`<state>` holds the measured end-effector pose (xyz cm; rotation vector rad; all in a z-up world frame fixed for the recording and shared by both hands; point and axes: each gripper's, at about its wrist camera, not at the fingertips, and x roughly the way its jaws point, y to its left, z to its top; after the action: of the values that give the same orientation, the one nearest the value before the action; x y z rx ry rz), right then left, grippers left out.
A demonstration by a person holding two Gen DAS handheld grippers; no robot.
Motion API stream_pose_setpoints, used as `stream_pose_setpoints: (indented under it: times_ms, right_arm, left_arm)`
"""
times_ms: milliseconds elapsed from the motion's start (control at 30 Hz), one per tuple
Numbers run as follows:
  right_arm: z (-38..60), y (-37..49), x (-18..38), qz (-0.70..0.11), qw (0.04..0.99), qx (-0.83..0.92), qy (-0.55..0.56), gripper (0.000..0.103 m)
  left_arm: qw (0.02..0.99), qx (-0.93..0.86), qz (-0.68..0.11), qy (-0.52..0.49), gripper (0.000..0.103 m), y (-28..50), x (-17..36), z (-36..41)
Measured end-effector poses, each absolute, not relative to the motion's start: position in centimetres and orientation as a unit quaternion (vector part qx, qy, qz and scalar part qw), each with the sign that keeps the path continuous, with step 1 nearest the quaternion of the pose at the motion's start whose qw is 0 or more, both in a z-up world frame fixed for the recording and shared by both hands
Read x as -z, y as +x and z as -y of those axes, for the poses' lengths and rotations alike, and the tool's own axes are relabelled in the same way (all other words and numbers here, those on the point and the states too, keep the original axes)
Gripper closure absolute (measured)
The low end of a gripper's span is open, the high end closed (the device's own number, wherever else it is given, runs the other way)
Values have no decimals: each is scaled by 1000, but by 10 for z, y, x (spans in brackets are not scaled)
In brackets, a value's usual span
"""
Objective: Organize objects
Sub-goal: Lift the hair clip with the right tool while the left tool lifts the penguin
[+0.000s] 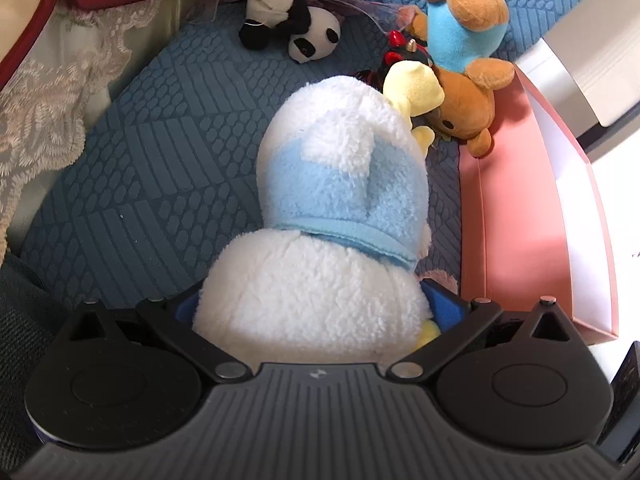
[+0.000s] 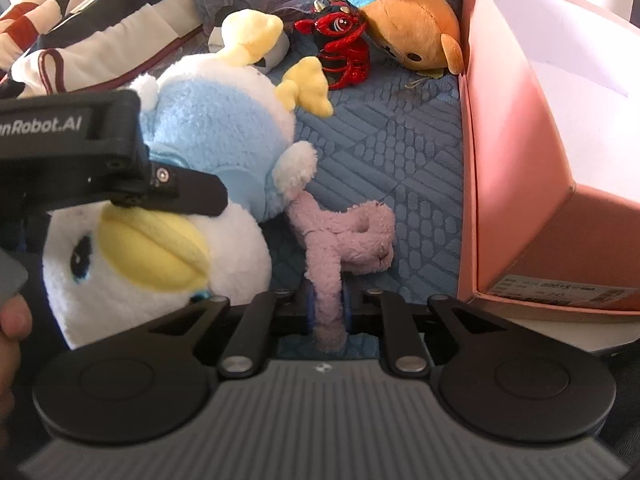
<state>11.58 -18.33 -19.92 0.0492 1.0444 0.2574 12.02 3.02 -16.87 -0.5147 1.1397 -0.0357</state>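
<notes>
My left gripper (image 1: pixel 316 312) is shut on a big white duck plush (image 1: pixel 320 208) in a light blue top, gripping its head; it also shows in the right wrist view (image 2: pixel 208 136), lying on the blue quilted cushion (image 1: pixel 152 160). My right gripper (image 2: pixel 328 308) is shut on a limb of a small pink plush (image 2: pixel 352 236) that lies beside the duck. An open pink box (image 2: pixel 516 168) stands to the right; it also shows in the left wrist view (image 1: pixel 520 208).
A brown bear plush (image 1: pixel 460 80) in a blue top, a red and black toy (image 2: pixel 344 48) and a panda plush (image 1: pixel 288 20) lie at the back of the cushion. Lace pillows (image 1: pixel 52 92) are on the left. A striped cloth (image 2: pixel 80 32) lies far left.
</notes>
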Motion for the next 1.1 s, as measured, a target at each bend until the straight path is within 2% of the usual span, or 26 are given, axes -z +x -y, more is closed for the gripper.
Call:
stream_pose_setpoints:
  times_ms: [167,467,1100]
  right_arm:
    - [185,116,193,-500,857,-124,26,86]
    - [192,115,162,-484,864,-134,30,88]
    - [239,118,72,-432,887,-145,71,88]
  left_arm:
    - [814,14,-520,-256,7,113,165,-35]
    - [818,2,-500,-284,12,96,144,-48]
    - [844,-9,-455,-285,13,91,65,-29]
